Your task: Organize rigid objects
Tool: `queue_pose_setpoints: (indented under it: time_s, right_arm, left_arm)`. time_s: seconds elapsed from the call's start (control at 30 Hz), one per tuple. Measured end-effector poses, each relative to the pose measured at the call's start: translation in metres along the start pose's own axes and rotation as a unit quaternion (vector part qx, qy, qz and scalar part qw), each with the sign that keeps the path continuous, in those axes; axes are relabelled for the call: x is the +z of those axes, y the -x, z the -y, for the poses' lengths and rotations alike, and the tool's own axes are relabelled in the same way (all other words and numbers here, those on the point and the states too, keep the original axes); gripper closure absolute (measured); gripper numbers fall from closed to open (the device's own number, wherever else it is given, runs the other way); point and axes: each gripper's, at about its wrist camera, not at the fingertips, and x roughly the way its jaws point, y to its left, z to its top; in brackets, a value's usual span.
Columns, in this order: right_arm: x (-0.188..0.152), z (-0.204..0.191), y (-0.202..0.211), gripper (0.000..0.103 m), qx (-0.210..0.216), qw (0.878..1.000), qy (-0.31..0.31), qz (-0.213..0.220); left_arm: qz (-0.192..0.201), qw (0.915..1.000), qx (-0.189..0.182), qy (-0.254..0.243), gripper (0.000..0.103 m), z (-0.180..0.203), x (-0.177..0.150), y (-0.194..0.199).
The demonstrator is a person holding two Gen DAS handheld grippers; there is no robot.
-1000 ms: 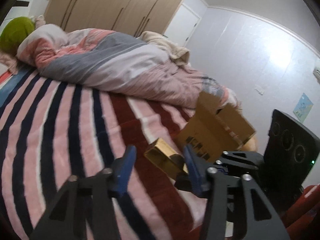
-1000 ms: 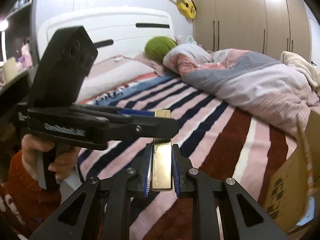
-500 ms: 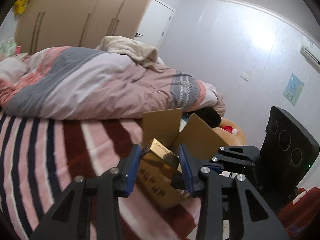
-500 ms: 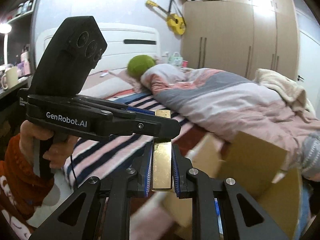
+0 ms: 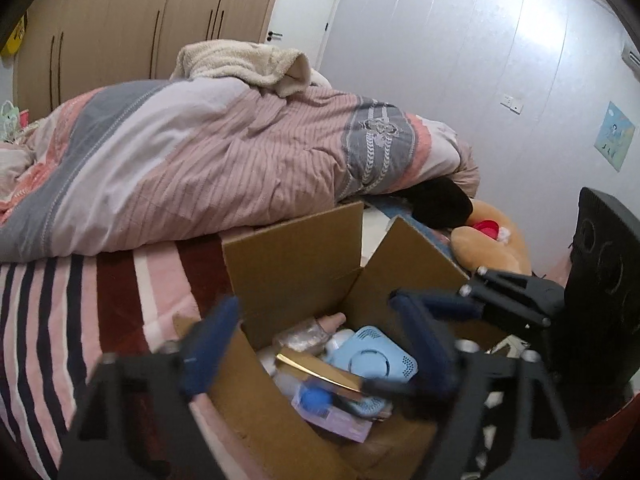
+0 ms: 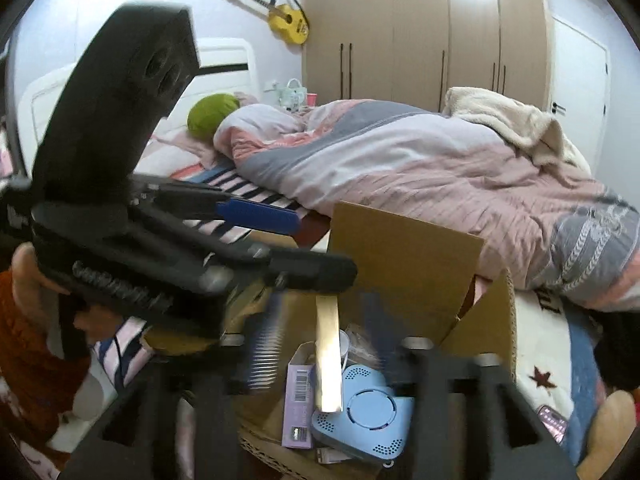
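An open cardboard box (image 5: 296, 264) (image 6: 404, 256) stands at the bed's foot end. Inside lie a light blue round-grilled device (image 5: 372, 356) (image 6: 368, 416), a purple carton (image 6: 298, 404) and a clear bottle (image 5: 304, 330). A gold box (image 6: 328, 356) (image 5: 316, 370) is free between my right gripper's (image 6: 324, 340) spread, blurred blue pads, over the box contents. My left gripper (image 5: 316, 336) is open and empty above the box; it shows in the right wrist view (image 6: 256, 216).
A pink and grey duvet (image 5: 200, 160) is heaped on the striped bedspread (image 5: 80, 300). A tan plush toy (image 5: 492, 248) lies beyond the box. Wardrobes (image 6: 420, 32) and a door (image 5: 304, 12) stand behind the bed.
Both grippers swung from the bed to above the cardboard box. My right gripper opened and let go of the gold box, which now drops among the box contents.
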Motion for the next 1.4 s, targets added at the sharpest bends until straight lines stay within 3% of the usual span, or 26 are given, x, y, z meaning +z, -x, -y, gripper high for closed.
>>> queue_pose_setpoints:
  time_s: [0.1,0.27,0.5,0.57,0.7,0.87,1.0,1.4]
  right_arm:
    - [-0.003,0.004,0.006,0.045,0.003,1.000,-0.004,0.006]
    - [-0.005,0.005,0.012,0.024,0.002,1.000,-0.009,0.006]
    - [0.001,-0.008,0.032,0.002,-0.009,0.999,-0.001,0.034]
    - [0.003,-0.015,0.039,0.001,-0.002,0.999,0.005,0.050]
    - [0.009,-0.028,0.047,0.000,0.026,0.998,0.012,0.064]
    - [0.012,-0.042,0.052,0.000,0.048,0.995,0.016,0.082]
    - [0.013,-0.051,0.052,0.000,0.047,0.995,0.020,0.086]
    - [0.012,-0.053,0.042,0.000,0.043,0.996,0.022,0.074]
  left_arm:
    - [0.003,0.9999,0.014,-0.002,0.013,0.002,-0.002,0.006]
    - [0.031,0.9984,0.046,0.015,0.002,-0.002,-0.008,0.031]
    - [0.082,0.9848,0.144,0.052,0.001,-0.011,-0.030,0.089]
    - [0.102,0.9760,0.180,0.067,0.001,-0.018,-0.039,0.106]
    - [0.131,0.9639,0.209,0.100,0.001,-0.034,-0.059,0.134]
    - [0.120,0.9610,0.221,0.115,0.001,-0.047,-0.074,0.146]
    - [0.118,0.9567,0.242,0.111,0.001,-0.050,-0.083,0.151]
    - [0.111,0.9541,0.253,0.115,0.001,-0.056,-0.088,0.147]
